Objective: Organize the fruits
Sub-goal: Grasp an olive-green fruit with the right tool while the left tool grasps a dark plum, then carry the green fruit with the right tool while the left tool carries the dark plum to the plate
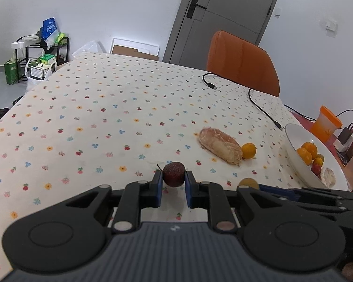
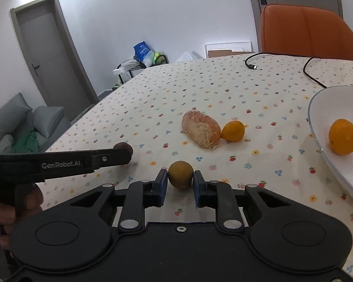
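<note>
I have my left gripper [image 1: 174, 183] clamped on a dark red, speckled fruit [image 1: 173, 174] with a thin stem, and my right gripper [image 2: 180, 183] clamped on a dull yellow-green round fruit [image 2: 180, 174]; both fruits sit low against the flowered cloth of the desk [image 1: 106, 117], on the side of the white bowl [image 1: 298, 164] nearest the two loose pieces, and I judge neither is lifted clear yet. The job looks roughly half done. In the bowl I count three orange citrus fruits [image 1: 307, 151], one small red fruit [image 1: 315, 169] and one pale netted piece [image 1: 328, 176], though its far side is cut off and may hide more. Still out on the cloth, between my grippers and the bowl, lie one large peeled citrus segment [image 1: 220, 149], covered in white pith, and one small orange fruit [image 1: 248, 150] touching its end. So four pieces are left to bring in: the two I am holding and those two. The bowl sits at the desk's edge on my right side, near my right gripper, so the yellow-green fruit should go in first by my reckoning. One black cable [image 1: 258, 101] trails across the cloth beyond the bowl, and one orange chair [image 1: 242, 63] stands behind the desk.
</note>
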